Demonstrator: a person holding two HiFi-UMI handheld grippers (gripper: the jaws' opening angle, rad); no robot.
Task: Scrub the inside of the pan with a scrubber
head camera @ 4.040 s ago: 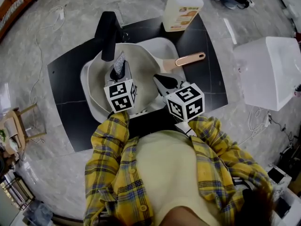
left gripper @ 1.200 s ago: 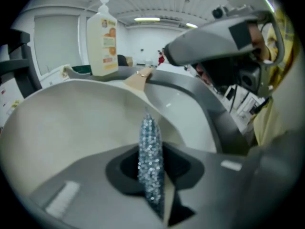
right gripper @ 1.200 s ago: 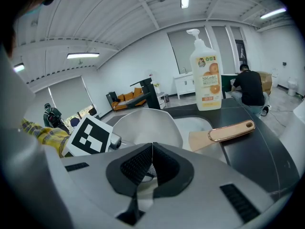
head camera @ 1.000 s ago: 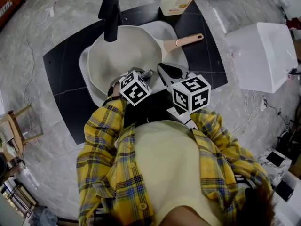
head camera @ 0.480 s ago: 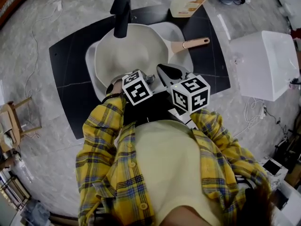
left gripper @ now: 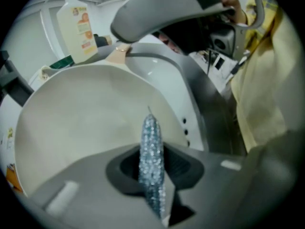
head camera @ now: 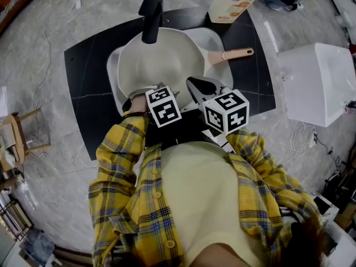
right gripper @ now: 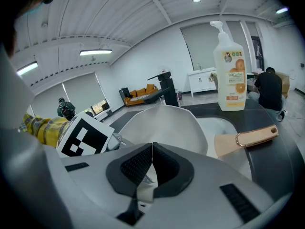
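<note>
The scrubber [left gripper: 151,144], a glittering silver pad seen edge-on, is pinched between the jaws of the left gripper [left gripper: 152,168] and stands upright out of them. Just beyond it lies the pale inside of the pan [left gripper: 81,109]; whether the pad touches the pan wall cannot be told. In the head view the left gripper [head camera: 163,105] sits at the near rim of the pan [head camera: 161,60], with its marker cube on top.

The pan rests in a white sink [head camera: 113,71] set in a black counter [head camera: 89,65]. Its tan handle [head camera: 236,54] points to the right, over the sink's edge.

The right gripper [right gripper: 151,159] hangs just right of the left one, near the pan's near right rim. Its jaws are pressed together with nothing between them. Its view looks across the pan [right gripper: 167,123] toward the handle [right gripper: 248,138].

A black faucet [head camera: 151,7] rises at the far side of the sink, its spout over the pan's far rim. A soap bottle [head camera: 231,1] with a pump stands on the far right of the counter. A white box [head camera: 320,82] sits further right, off the counter, and a wooden stool [head camera: 16,143] is at the far left on the floor.
</note>
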